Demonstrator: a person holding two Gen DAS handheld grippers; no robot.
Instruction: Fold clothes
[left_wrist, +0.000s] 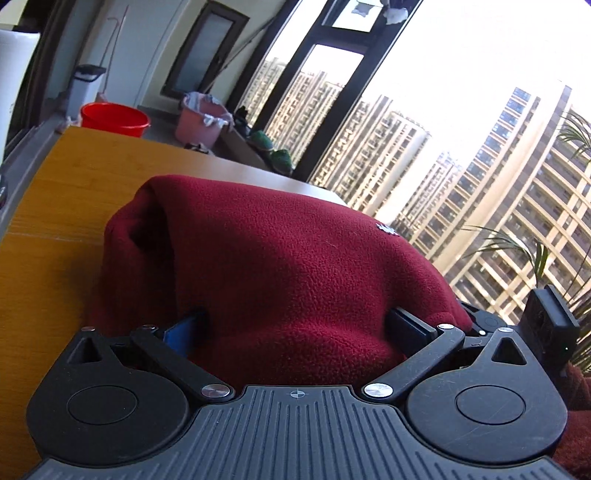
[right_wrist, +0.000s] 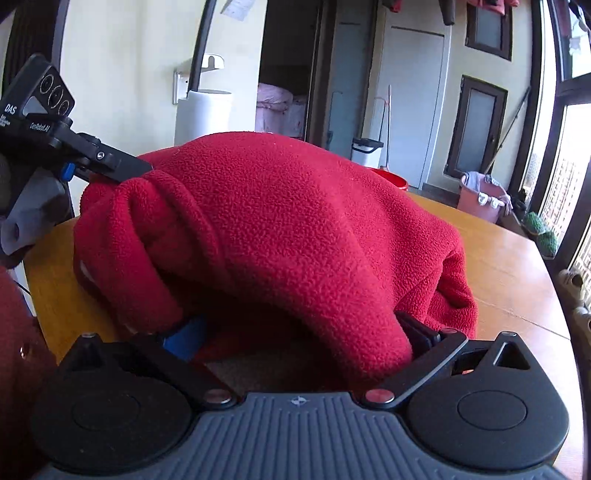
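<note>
A dark red fleece garment (left_wrist: 280, 266) is bunched up over my left gripper (left_wrist: 295, 325) and covers its fingertips. The finger bases stand wide apart with fleece between and over them, so I cannot tell whether the tips grip it. In the right wrist view the same red fleece (right_wrist: 280, 229) drapes over my right gripper (right_wrist: 295, 332) in the same way, its fingertips hidden. The left gripper's body (right_wrist: 40, 122) shows at the left of that view, touching the fleece. The garment hangs above a wooden table (left_wrist: 55, 206).
A red bucket (left_wrist: 114, 120) and a pink bin (left_wrist: 201, 122) stand on the floor beyond the table's far edge. Tall windows (left_wrist: 461, 147) lie to the right, with potted plants (left_wrist: 275, 147) on the sill. A white appliance (right_wrist: 203, 114) stands behind the table (right_wrist: 509, 266).
</note>
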